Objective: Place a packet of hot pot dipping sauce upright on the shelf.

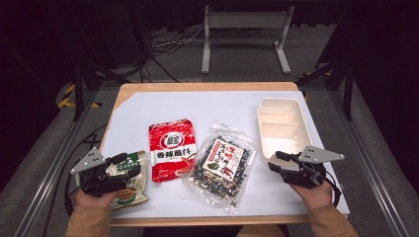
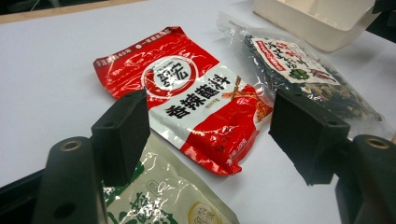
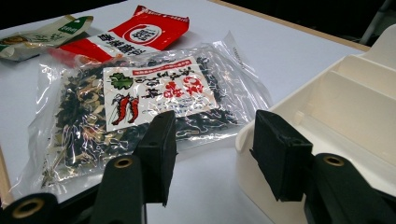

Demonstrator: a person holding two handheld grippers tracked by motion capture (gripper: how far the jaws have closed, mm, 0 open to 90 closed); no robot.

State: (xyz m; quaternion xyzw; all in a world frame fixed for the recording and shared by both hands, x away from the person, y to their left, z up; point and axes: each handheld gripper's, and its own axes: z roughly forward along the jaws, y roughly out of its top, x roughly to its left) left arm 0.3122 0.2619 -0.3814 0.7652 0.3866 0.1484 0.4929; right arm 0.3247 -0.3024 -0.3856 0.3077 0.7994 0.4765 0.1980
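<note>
Hovering: left tool [image 1: 117,168], spread, over green pouch [image 1: 132,183]
Lying: pouch directly beneath, long axis toward person
Waiting: right tool [image 1: 280,162], spread, beside white box [image 1: 281,129]

The red packet [image 2: 196,98] carried a white band with large black Chinese characters reading 香辣蘸料. Above the band, a white ring enclosed further white characters on red; these were too stylised to read with certainty. A line of small white print ran along the packet's top edge and "100g" appeared near its bottom corner, though faintly.

The clear bag [image 3: 140,102] carried a white label with red and black Chinese characters, a green leaf and red chilli drawings; the characters were not legible.

The green and white packet [image 1: 129,180] carried green characters on its front and a small green tag; neither could be read
</note>
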